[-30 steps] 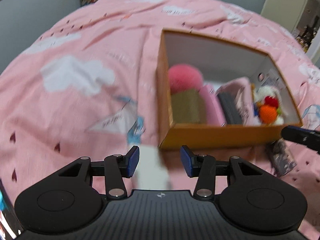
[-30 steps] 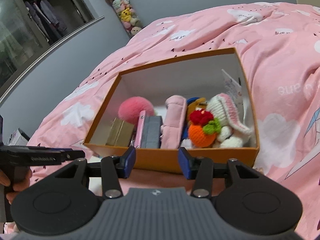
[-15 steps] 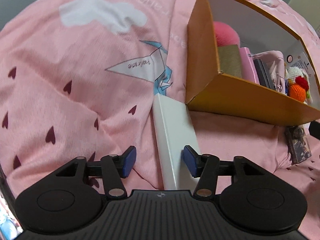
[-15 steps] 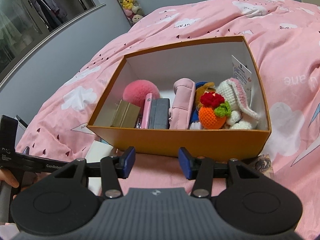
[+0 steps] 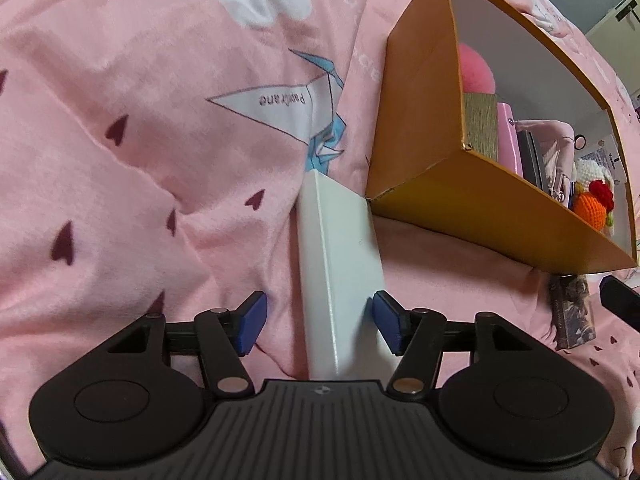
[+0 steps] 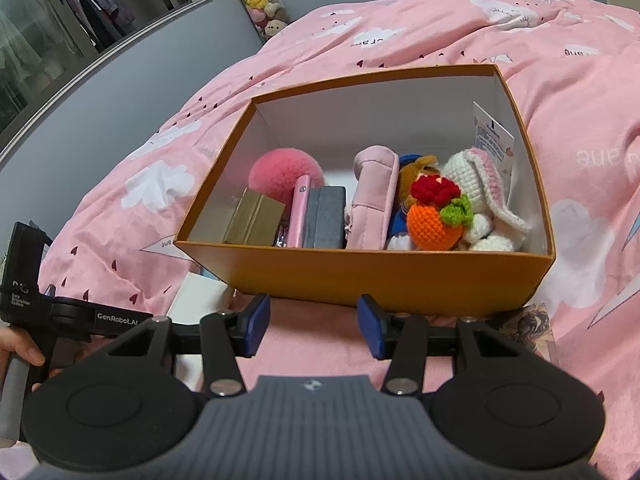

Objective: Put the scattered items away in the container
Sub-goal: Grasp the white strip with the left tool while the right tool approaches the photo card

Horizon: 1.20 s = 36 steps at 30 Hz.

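Items first, counted: one orange box (image 6: 392, 280) sits on the pink bedspread (image 5: 120, 184), and two things lie outside it, one white flat box (image 5: 340, 264) and one dark patterned card pack (image 6: 532, 328). Inside the orange box I count one pink pompom (image 6: 280, 174), one gold box (image 6: 256, 222), one pink slim case (image 6: 298, 216), one grey box (image 6: 326, 216), one pink pouch (image 6: 372, 196), one crocheted orange (image 6: 432, 224), one white crocheted rabbit (image 6: 484, 184) and one brown plush (image 6: 420, 168) partly hidden behind the others.

The left gripper (image 5: 318, 324) is wide apart with the near end of the white flat box between its blue pads (image 5: 250, 322); the right pad sits just beside the box's side, the left pad stands clear of it, and nothing is clamped. The white flat box lies on the bedspread with its far corner touching the near left corner of the orange box. The right gripper (image 6: 314, 326) is also spread open and holds nothing, hovering at the near wall of the orange box, with the card pack just to its right.

Compared with half a second ago, the left gripper has closed in so that the white flat box now reaches between its pads, and the right gripper has edged nearer the orange box.
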{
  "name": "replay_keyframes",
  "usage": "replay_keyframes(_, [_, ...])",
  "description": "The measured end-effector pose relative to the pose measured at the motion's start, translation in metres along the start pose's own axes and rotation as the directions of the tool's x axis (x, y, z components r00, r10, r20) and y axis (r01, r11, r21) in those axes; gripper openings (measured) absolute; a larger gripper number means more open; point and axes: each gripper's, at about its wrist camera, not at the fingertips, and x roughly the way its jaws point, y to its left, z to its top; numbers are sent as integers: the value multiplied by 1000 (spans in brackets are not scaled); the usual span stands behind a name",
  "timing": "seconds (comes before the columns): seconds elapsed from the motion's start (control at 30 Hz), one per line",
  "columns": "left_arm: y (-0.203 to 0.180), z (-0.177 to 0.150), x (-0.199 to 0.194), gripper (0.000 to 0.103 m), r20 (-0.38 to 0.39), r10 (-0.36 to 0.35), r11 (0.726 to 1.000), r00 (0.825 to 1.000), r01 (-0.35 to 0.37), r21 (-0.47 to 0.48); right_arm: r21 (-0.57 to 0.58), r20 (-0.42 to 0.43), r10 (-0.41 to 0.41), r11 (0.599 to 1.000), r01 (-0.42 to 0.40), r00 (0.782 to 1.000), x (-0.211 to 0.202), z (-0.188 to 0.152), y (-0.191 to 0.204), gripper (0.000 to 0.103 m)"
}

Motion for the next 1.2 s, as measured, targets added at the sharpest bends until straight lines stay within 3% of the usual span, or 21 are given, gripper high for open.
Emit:
replay_keyframes(0.23, [4,2,13,53,-47,-97,993,994,94,-71,0,-4,-13,1000,13,1000,1,0,-1,52])
replay_keyframes(0.37, [5,1,15,52,-48,-102,992,994,98,-76,-2,-5,-18,1000,18,1000,0,1,-1,52])
replay_keyframes(0.67, [-4,-5,3,38,-6,-98,995,995,98,-18,11,-13,-45,999,45,999,0,1,-8,52])
replay_keyframes(0.87, [-21,-8,-4,35,17,-71,996,997,70,48,20,-24,-134,991,135,991,-11,-1,-27,52])
replay_keyframes(1.07, [-25,-6,2,35,-7,-49,997,999,49,54,61,-47,-277,958,280,960,-22,-5,-61,52])
replay_keyframes(1.2, [-26,-5,7,35,-22,-42,998,999,43,54,74,-60,-322,943,325,945,-22,-2,-77,52])
